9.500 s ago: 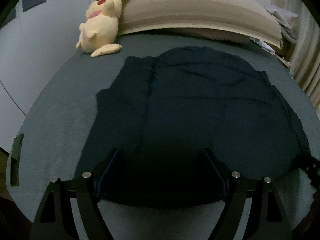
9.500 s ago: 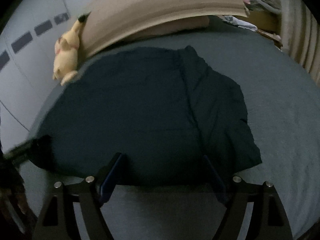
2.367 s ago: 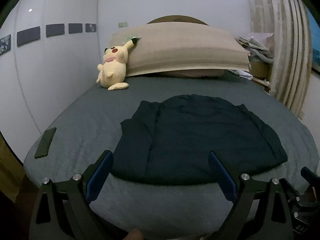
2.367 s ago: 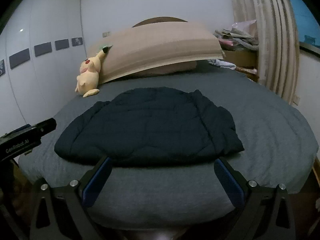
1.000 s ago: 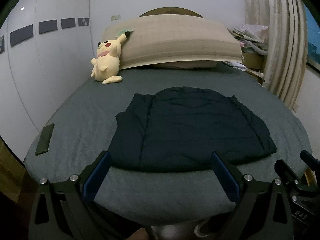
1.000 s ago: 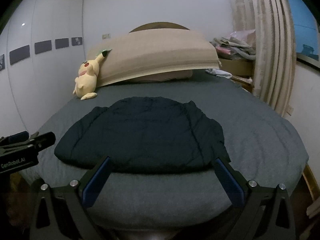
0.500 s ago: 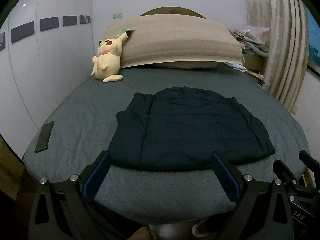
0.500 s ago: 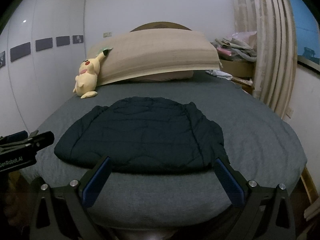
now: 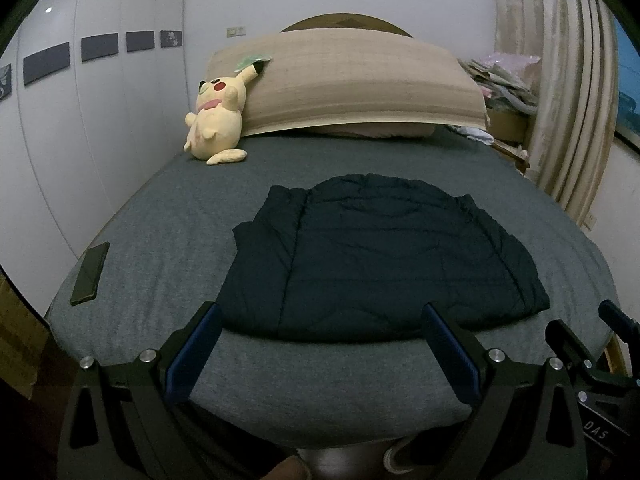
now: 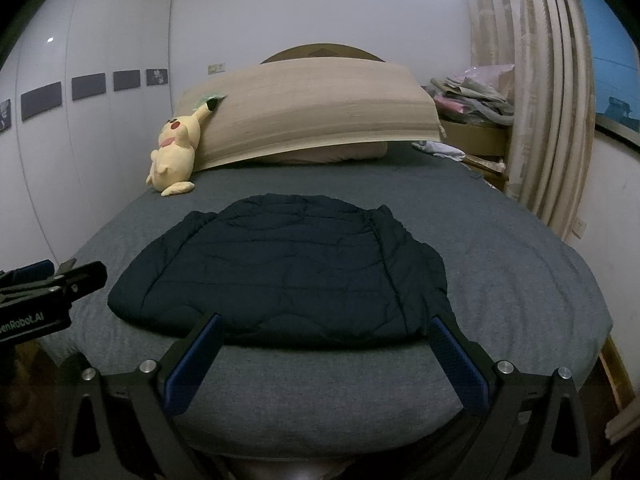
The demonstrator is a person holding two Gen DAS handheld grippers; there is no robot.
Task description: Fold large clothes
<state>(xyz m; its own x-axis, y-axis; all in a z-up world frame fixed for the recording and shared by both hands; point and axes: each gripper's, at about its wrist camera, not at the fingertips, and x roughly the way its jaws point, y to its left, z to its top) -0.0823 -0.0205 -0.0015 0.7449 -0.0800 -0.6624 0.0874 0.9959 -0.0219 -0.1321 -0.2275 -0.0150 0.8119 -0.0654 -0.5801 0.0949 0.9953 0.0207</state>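
Dark navy quilted jacket (image 9: 384,256), lying flat on the grey bed (image 9: 168,264) near its foot, sleeves folded inward along stitched seams, surface lightly wrinkled. Left tool (image 9: 320,316) and right tool (image 10: 326,328) hang before the bed's edge, jaws wide apart, clear of the jacket.

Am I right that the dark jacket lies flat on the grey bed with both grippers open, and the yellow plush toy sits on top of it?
Not quite: the yellow plush toy sits apart from the dark jacket, up by the pillow, as the left wrist view shows. The rest holds.
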